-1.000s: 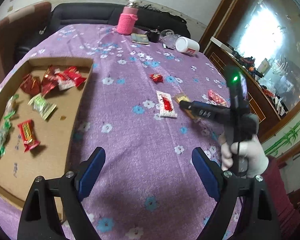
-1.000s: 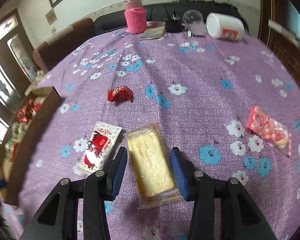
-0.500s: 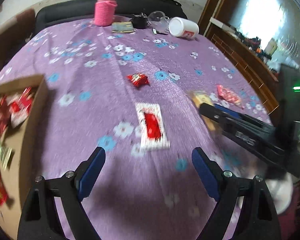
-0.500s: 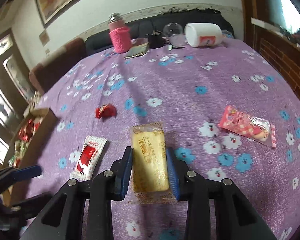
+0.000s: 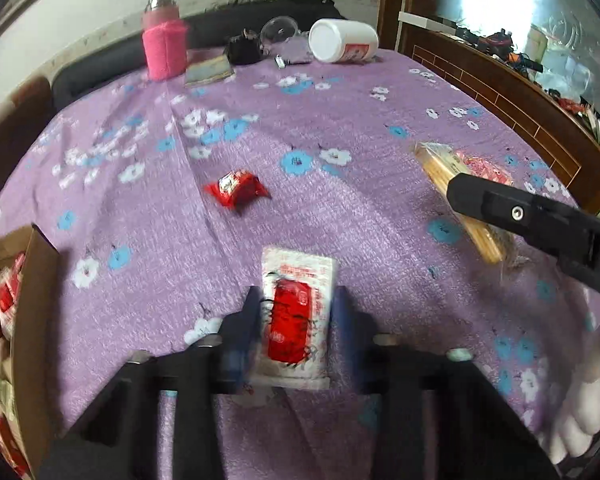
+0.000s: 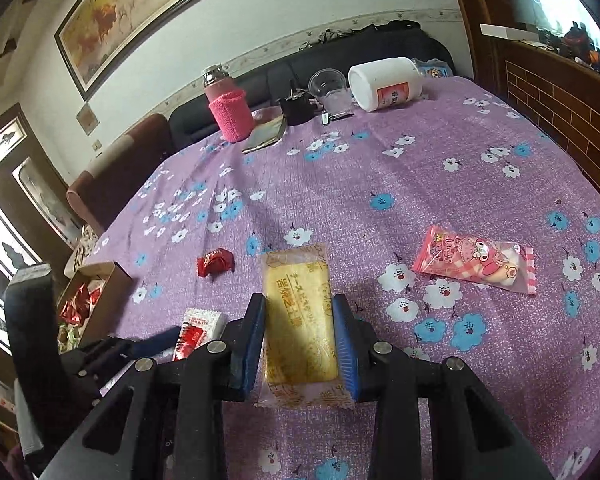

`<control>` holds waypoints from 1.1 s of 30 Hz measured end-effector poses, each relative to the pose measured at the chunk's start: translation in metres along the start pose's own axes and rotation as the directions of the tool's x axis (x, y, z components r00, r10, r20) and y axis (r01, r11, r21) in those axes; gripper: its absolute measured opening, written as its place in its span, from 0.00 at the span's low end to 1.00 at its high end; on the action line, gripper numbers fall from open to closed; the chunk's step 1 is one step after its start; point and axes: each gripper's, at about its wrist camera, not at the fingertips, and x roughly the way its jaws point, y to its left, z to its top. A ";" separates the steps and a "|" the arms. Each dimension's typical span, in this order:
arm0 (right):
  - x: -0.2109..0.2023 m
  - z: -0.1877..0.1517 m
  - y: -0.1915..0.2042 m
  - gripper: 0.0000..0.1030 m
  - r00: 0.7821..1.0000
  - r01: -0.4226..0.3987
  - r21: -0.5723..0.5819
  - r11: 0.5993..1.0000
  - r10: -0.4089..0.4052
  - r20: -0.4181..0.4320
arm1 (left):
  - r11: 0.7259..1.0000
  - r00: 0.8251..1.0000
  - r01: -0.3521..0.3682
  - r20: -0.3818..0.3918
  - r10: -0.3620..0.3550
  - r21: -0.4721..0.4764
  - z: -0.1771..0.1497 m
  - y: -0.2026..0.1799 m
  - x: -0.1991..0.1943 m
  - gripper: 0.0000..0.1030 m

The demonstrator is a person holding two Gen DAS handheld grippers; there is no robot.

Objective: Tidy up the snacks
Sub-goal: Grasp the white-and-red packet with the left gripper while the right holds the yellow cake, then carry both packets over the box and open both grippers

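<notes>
Your left tool (image 5: 296,320) clamps the white-red sachet (image 5: 296,312); your right tool (image 6: 300,332) clamps the yellow cake packet (image 6: 298,316) on the worktop (image 6: 380,168).

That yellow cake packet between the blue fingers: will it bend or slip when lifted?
The yellow cake packet looks soft, so it may squash slightly in the right gripper. Its glossy wrapper could slip. The loose sealed ends will probably flop, though it seems light.
</notes>
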 end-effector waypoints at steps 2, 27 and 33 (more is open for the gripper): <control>-0.001 0.000 0.000 0.34 1.000 -0.003 0.002 1.000 0.003 0.005 | 1.000 1.000 -0.005 0.006 0.004 0.007 -0.002 -0.001 -0.002 0.30; 0.006 -0.015 0.035 0.34 0.998 -0.057 -0.074 0.996 0.057 0.005 | 0.894 0.973 0.073 0.230 0.035 -0.443 -0.106 0.157 -0.172 0.31; -0.008 -0.030 0.108 0.35 0.985 -0.168 -0.148 0.975 0.161 -0.054 | 0.806 0.971 0.040 0.215 0.110 -0.590 -0.150 0.228 -0.188 0.31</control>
